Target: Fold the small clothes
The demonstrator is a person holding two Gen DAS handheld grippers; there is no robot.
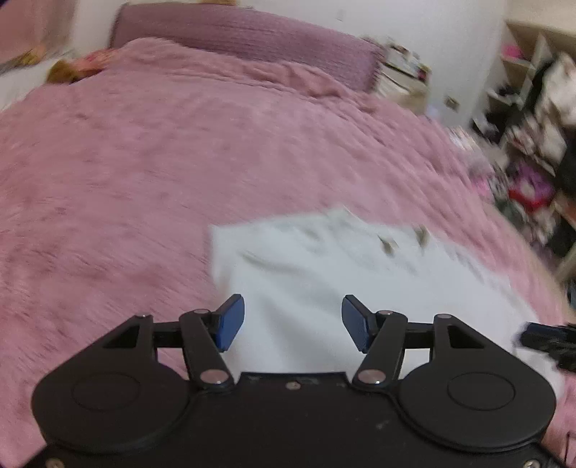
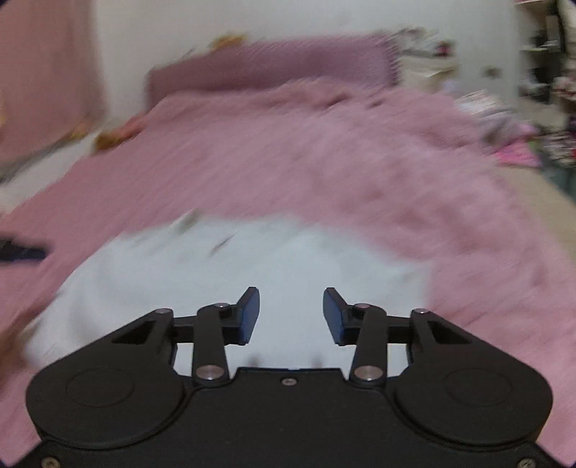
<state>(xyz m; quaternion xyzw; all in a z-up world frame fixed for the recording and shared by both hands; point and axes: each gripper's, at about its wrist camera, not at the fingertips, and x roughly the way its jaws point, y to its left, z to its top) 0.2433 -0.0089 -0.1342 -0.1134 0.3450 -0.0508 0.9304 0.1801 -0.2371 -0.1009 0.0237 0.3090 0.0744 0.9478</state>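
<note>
1. Blue pads on the left gripper (image 1: 293, 323) stand wide apart with nothing between them.
2. Blue pads on the right gripper (image 2: 291, 315) are also apart, gripping nothing.
3. Beyond both lies a white garment (image 1: 324, 273), flat on a pink fuzzy blanket (image 1: 126, 162).
4. Farther back sits a mauve headboard (image 1: 234, 32); cluttered shelves (image 1: 532, 108) stand at the right.

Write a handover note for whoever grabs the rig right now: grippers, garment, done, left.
Left gripper: open, nothing between its pads, above the white garment.
Right gripper: open, empty, also above the garment.
Garment: lies loose on the pink blanket, near edge of the bed, roughly rectangular with a few creases. Both views are blurred.
Done: at most a partial fold; the blur leaves this unclear.
Left: probably regrasp an edge, finish folding and smooth it.
</note>
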